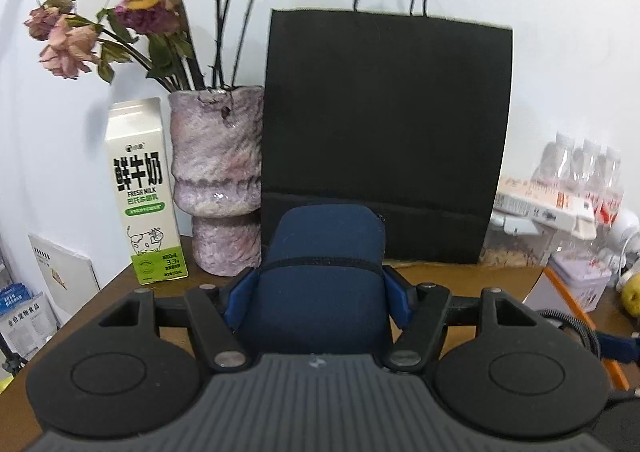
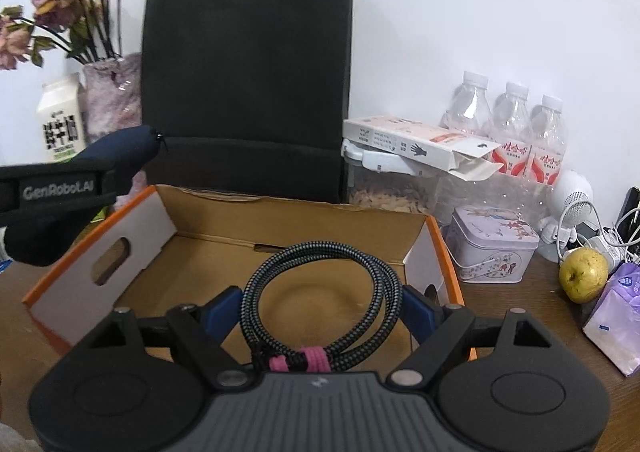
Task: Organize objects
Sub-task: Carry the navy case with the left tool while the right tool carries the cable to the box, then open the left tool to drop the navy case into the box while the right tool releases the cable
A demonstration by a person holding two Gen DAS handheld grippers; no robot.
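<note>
Progress check: nothing is packed yet as far as I can see. The cardboard box (image 2: 248,236) with the orange rim sits open on the wooden table (image 2: 520,304) and its floor looks bare, so my guess is both items in hand are meant to go in there.

Nearest first. The right gripper (image 2: 320,306) has its jaws spread fairly wide, with the blue pads pressing on either side of a coiled braided cable (image 2: 324,284) tied off with a pink strap (image 2: 300,364). The coil hangs over the near part of the box, not down in it.

The left gripper (image 1: 318,298) is closed around a dark blue zip pouch (image 1: 324,252), pads snug on both flanks. It's a fat thing, so the jaws stay well apart. In the right wrist view the pouch is up in the air just outside the box's left wall.

Farther back, against the wall: a milk carton (image 1: 142,191), a vase (image 1: 218,179) of dried flowers, a black paper bag (image 1: 384,131), then water bottles (image 2: 508,119), a tin (image 2: 490,252) and a pear (image 2: 582,274) off to the right. Can't tell whether those need sorting.
</note>
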